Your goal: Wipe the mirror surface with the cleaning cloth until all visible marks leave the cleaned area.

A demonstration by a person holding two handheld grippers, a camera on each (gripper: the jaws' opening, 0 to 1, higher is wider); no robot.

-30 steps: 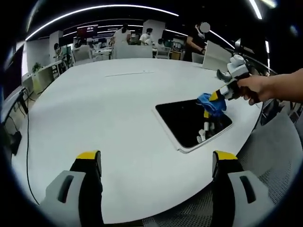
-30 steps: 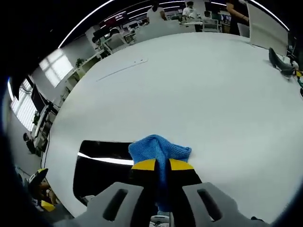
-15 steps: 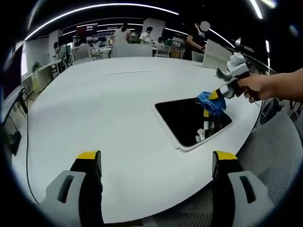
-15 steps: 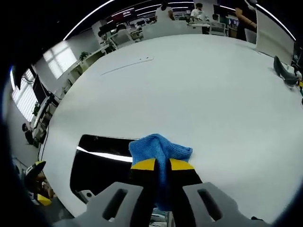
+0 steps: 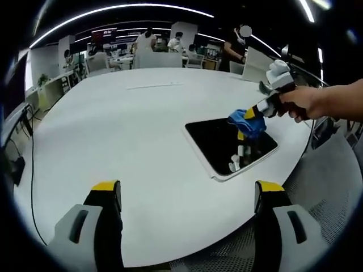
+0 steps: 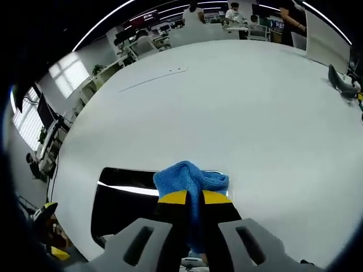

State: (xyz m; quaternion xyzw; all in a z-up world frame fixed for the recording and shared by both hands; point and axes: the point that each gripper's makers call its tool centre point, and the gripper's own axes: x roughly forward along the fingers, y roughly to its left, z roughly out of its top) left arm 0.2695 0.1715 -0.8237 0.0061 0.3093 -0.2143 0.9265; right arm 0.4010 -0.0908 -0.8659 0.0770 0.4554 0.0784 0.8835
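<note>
A: Where's the mirror (image 5: 229,144)?
B: Flat on the white table (image 5: 125,141), at about three o'clock in the left gripper view, near the edge.
A: And the cloth (image 6: 190,178)?
B: Pinched tight in the right gripper (image 6: 193,197), resting on the glass. The left gripper (image 5: 187,195) is wide, empty.
A: Handling?
B: The cloth looks soft and light, bunched at the jaws. The mirror is likely slick and fragile, so press gently.

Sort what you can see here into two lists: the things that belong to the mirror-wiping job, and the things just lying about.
Belonging to the job:
mirror, lying flat on the table
blue cleaning cloth, clamped in the right gripper

Just lying about:
white table itself
dark object near the table's far edge
idle left gripper, jaws apart
</note>
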